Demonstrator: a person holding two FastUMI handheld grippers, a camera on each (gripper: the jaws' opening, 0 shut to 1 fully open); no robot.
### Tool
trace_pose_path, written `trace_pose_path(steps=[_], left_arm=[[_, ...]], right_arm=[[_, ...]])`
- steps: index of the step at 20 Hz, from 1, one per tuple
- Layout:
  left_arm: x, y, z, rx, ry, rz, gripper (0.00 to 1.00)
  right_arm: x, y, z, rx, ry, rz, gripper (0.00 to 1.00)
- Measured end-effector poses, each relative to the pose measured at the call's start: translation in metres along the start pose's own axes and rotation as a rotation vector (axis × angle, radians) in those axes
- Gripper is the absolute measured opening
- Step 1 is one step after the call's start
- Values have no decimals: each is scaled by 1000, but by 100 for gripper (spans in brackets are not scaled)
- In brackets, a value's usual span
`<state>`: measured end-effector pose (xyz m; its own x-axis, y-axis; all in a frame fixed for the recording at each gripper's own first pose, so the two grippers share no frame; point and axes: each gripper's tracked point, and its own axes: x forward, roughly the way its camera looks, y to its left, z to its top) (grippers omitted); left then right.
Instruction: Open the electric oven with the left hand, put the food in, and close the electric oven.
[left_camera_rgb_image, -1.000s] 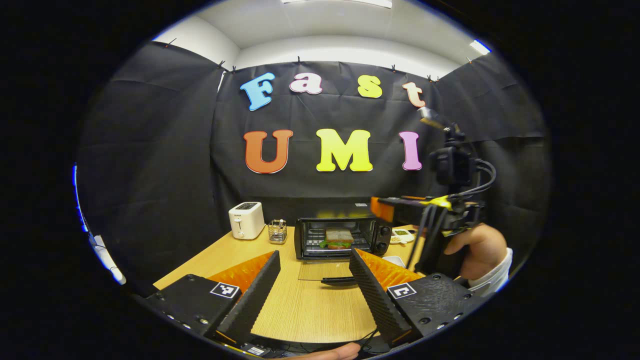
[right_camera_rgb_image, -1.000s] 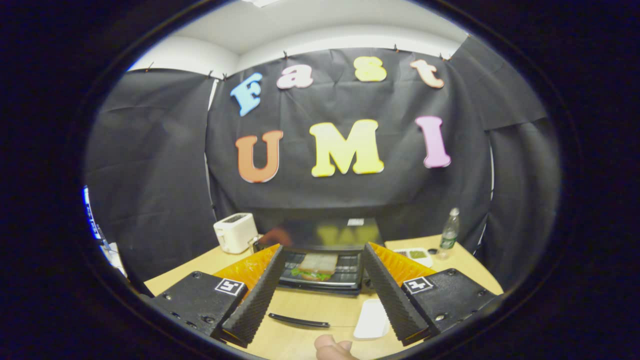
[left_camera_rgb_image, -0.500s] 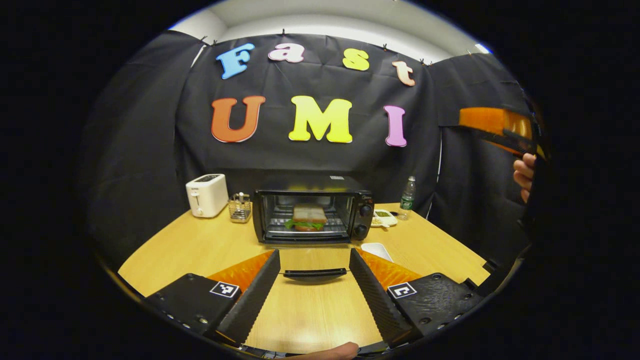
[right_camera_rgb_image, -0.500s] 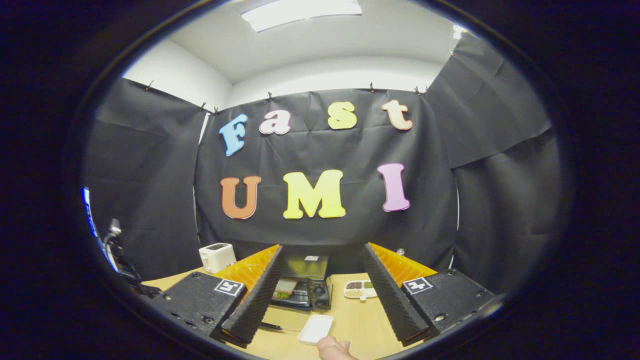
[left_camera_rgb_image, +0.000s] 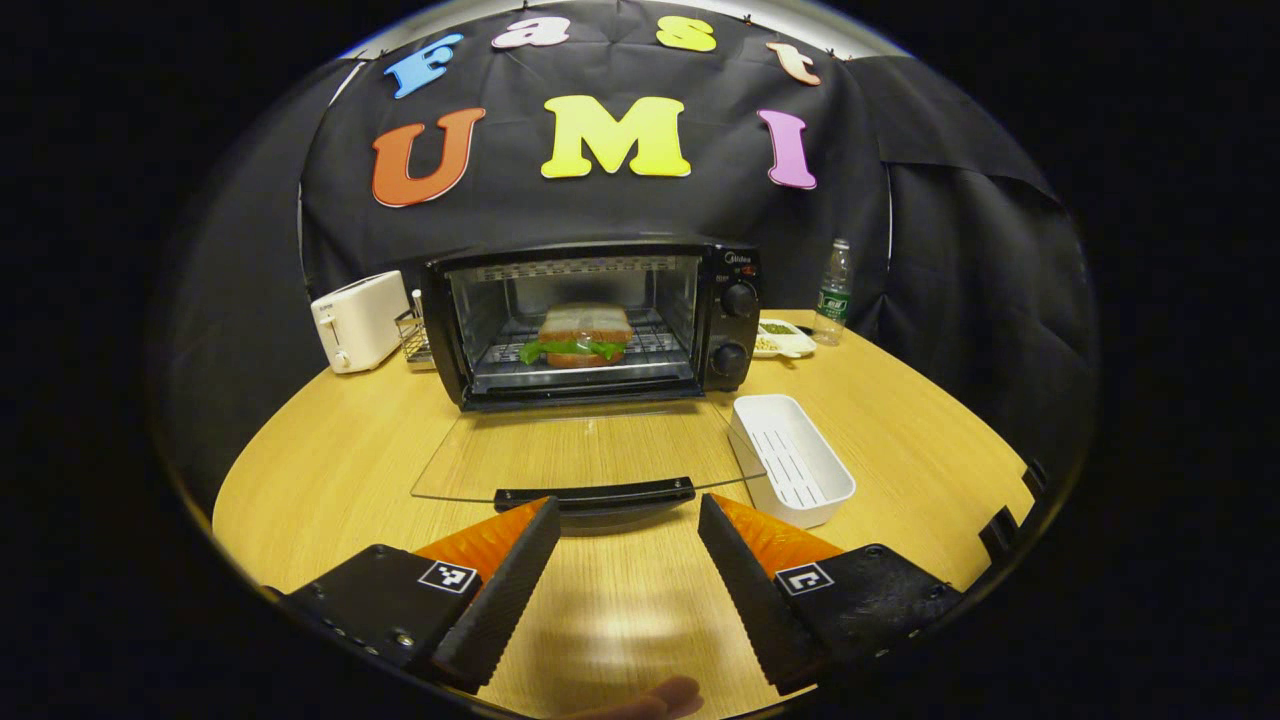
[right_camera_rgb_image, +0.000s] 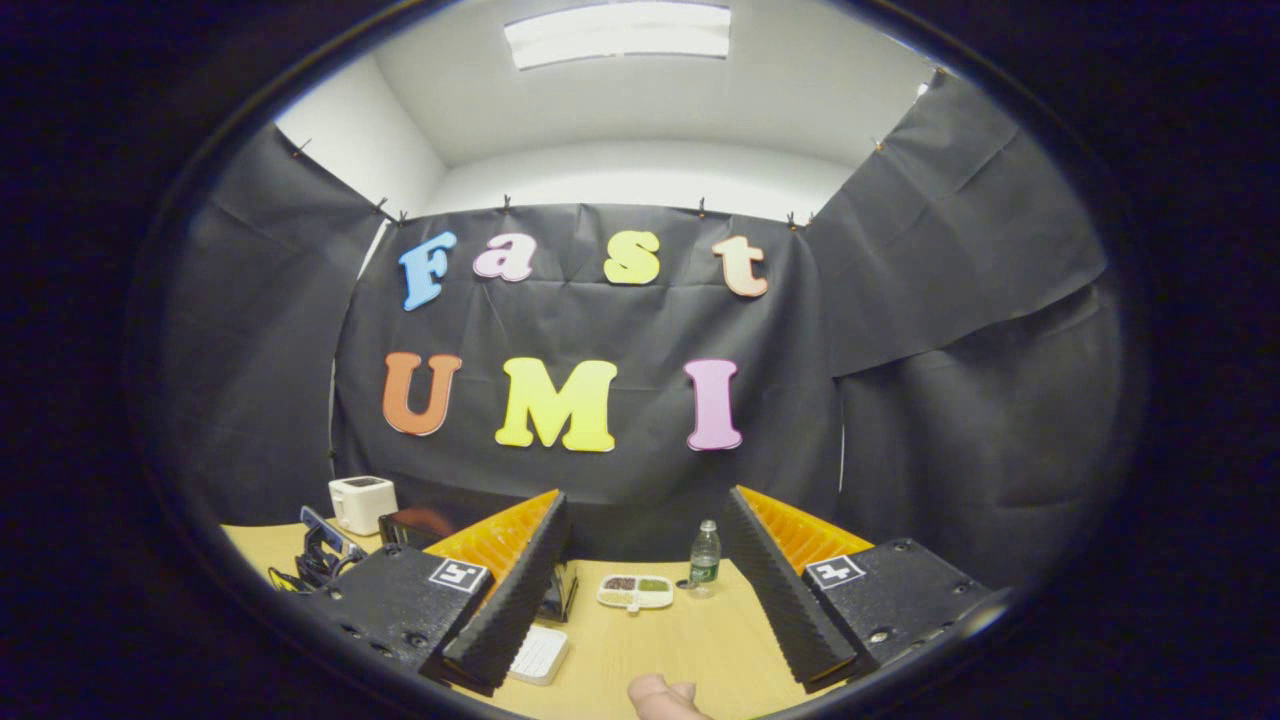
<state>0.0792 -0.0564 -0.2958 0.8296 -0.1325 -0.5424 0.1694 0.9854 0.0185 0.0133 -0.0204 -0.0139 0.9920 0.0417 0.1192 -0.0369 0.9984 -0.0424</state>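
The black electric oven (left_camera_rgb_image: 600, 320) stands at the back of the wooden table with its glass door (left_camera_rgb_image: 580, 455) folded flat down toward me. A sandwich (left_camera_rgb_image: 583, 335) with green lettuce lies on the rack inside. My left gripper (left_camera_rgb_image: 622, 515) is open, its fingertips just short of the door's black handle (left_camera_rgb_image: 595, 494) and either side of it, touching nothing. My right gripper (right_camera_rgb_image: 645, 560) is open and empty, held high and aimed at the booth wall; a corner of the oven (right_camera_rgb_image: 410, 525) peeks out behind its left finger.
An empty white tray (left_camera_rgb_image: 792, 460) sits right of the open door, also seen as the tray (right_camera_rgb_image: 538, 655). A white toaster (left_camera_rgb_image: 357, 320), a wire holder (left_camera_rgb_image: 412, 335), a small snack dish (left_camera_rgb_image: 782, 340) and a water bottle (left_camera_rgb_image: 832, 293) line the table's back.
The left gripper has moved in low toward the open door's handle. The right gripper has pulled back from the oven, lifted and swung to the right.
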Motion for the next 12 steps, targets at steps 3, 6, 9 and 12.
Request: trace_pose_path(steps=[3,6,9,12], left_arm=[[13,1,-9,-2,26,17,93],[25,6,-18,-30,64,32,93],[35,13,-23,-41,89,49,93],[45,15,-24,-36,106,69,93]], right_arm=[[3,-6,-15,16,29,11,96],[8,-14,-30,34,63,14,96],[12,-19,-40,50,79,14,96],[15,-26,-46,57,86,11,96]])
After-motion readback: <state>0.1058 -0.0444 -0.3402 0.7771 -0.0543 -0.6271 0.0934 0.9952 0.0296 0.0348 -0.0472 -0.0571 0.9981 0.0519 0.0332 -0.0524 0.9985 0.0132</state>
